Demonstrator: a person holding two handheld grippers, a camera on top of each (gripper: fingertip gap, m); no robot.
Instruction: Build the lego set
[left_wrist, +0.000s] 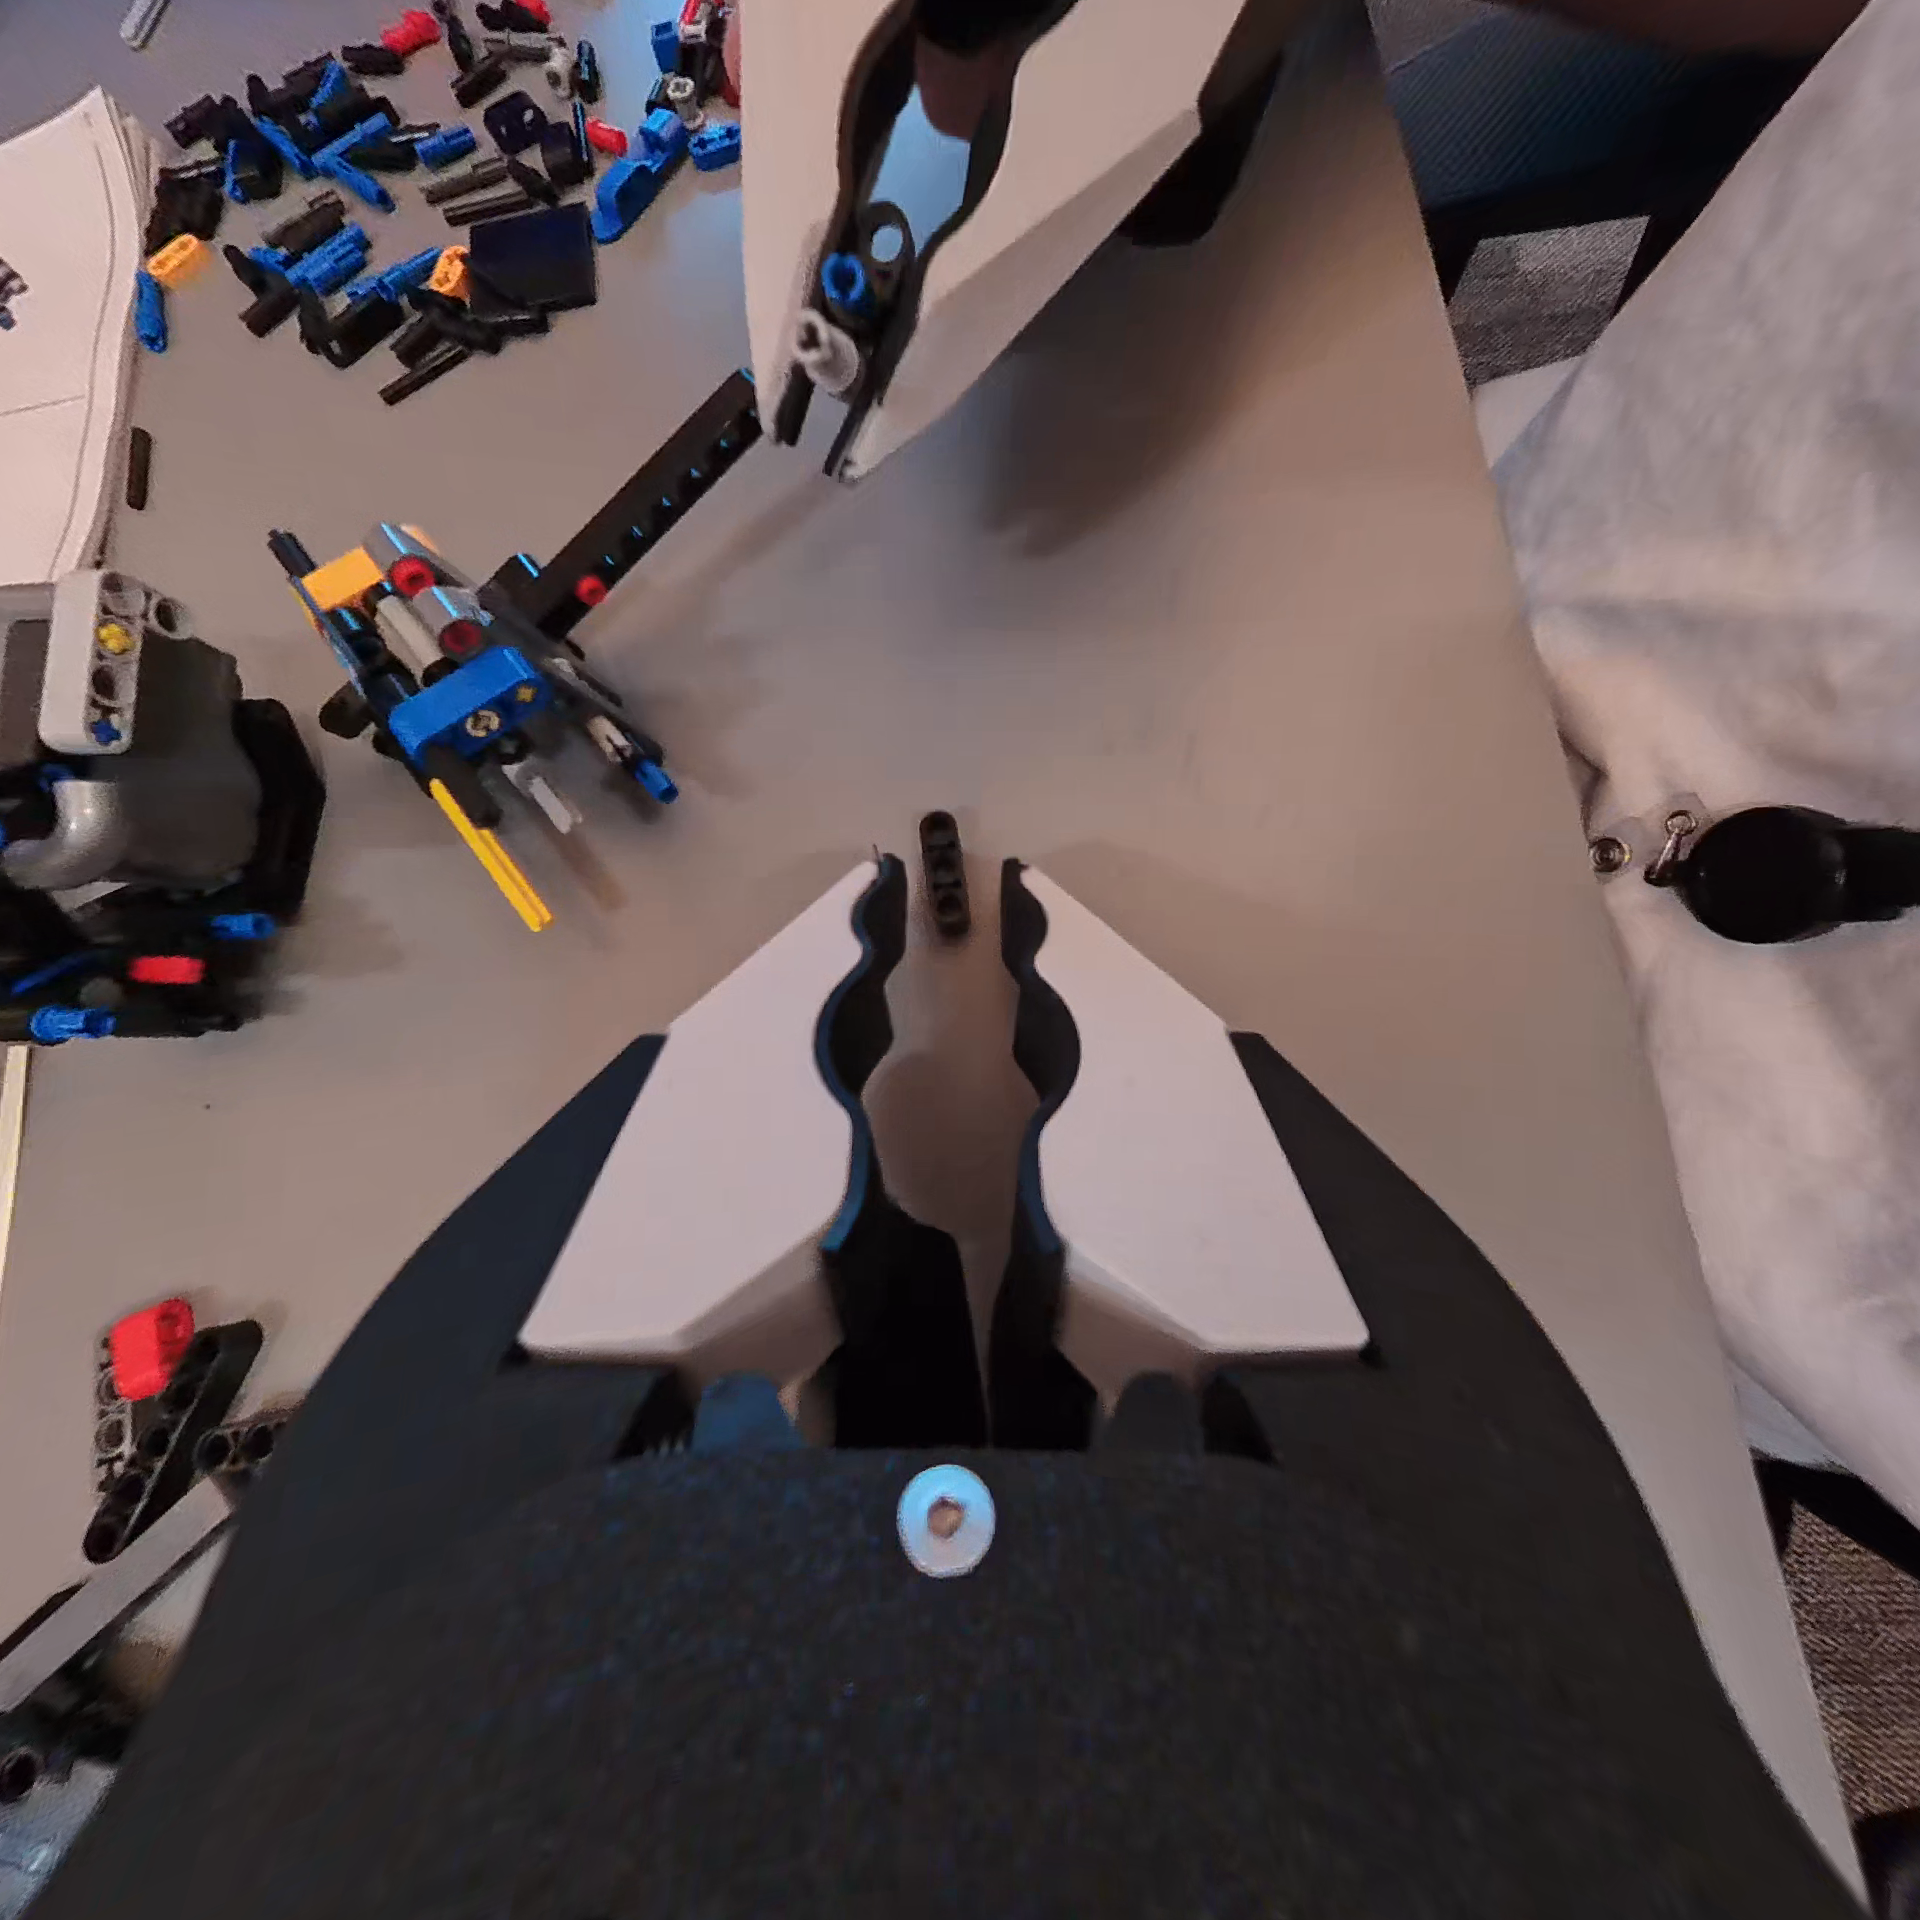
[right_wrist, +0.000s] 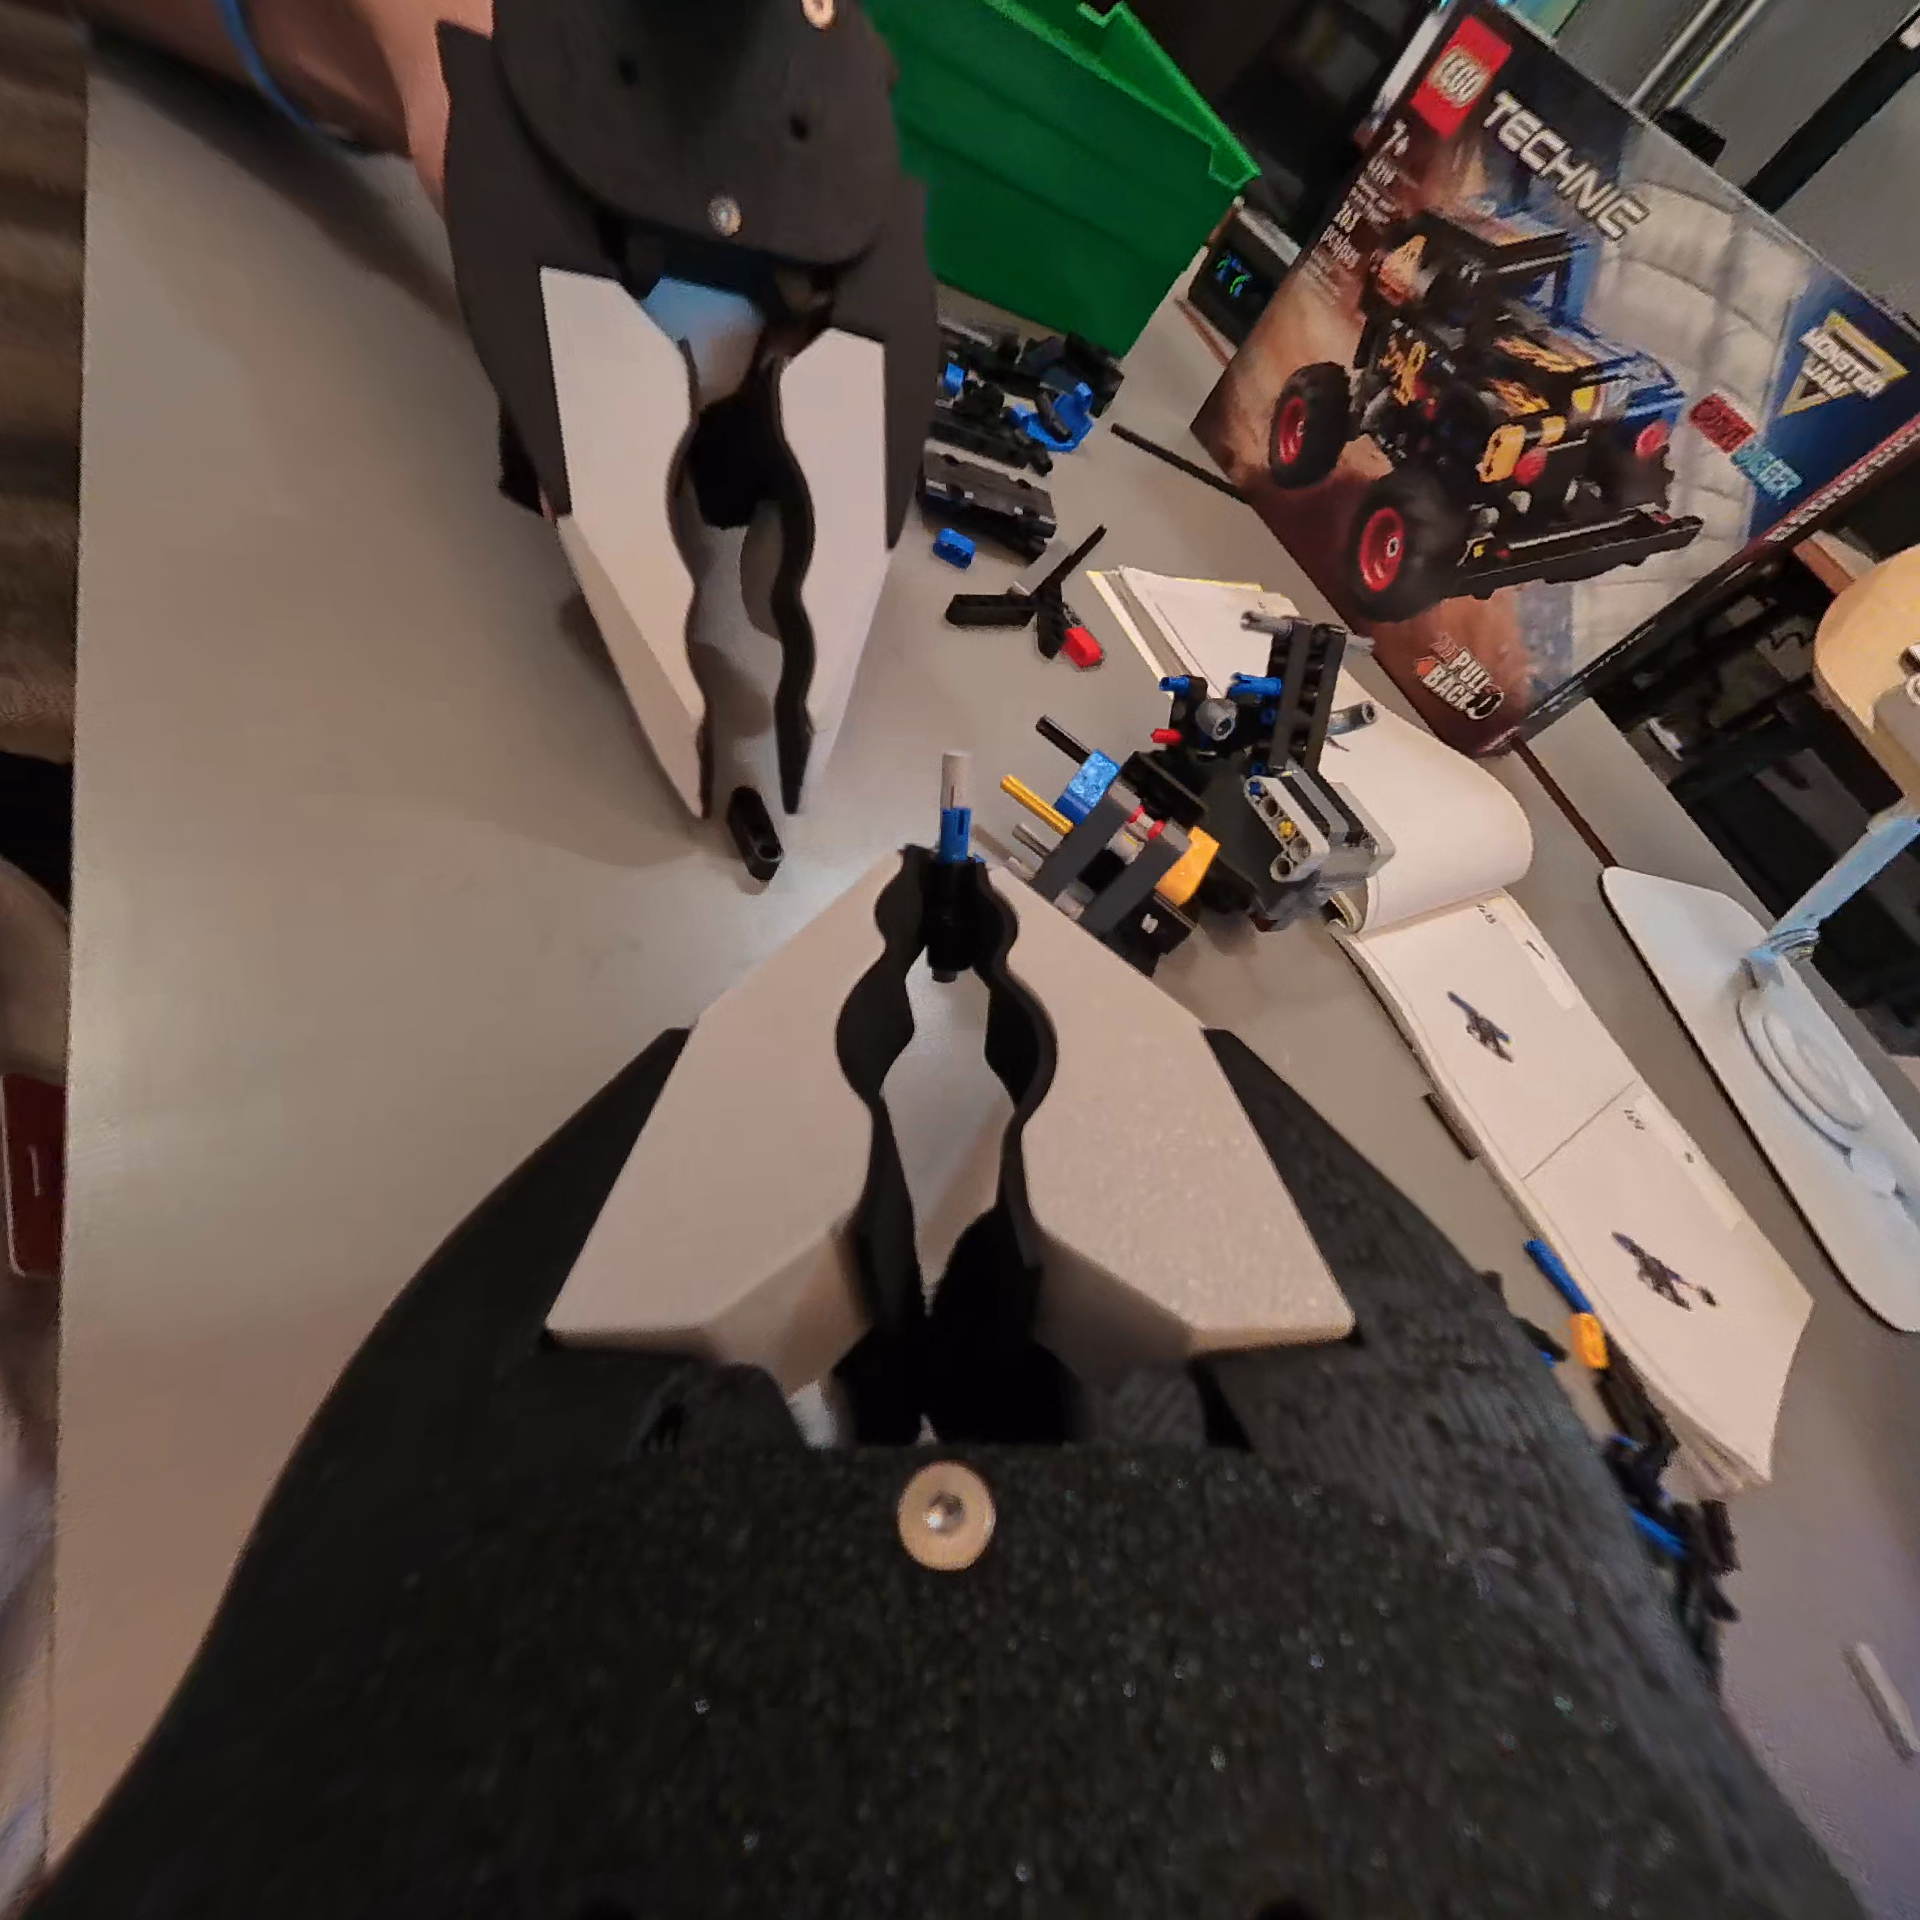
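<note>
On the grey tabletop (left_wrist: 1195, 675), at far left, lies a scatter of loose black and blue plastic Lego pieces (left_wrist: 395, 197), with the half-built blue, orange and black Lego chassis (left_wrist: 457, 665) below it. At centre, the left gripper (left_wrist: 943, 868) stands with jaws apart around a short black holed beam (left_wrist: 943, 878). Upper right of that, the right gripper (left_wrist: 831, 416) is clamped on a small black, blue and white pin assembly (right_wrist: 951, 862).

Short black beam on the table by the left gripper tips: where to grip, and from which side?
Grip the short black beam across its two long flat sides, near mid-length, coming down from above. It lies flat on the table, lengthwise between the open left gripper fingers, so closing should pinch the narrow width. The right gripper is shut on a small pin assembly.
</note>
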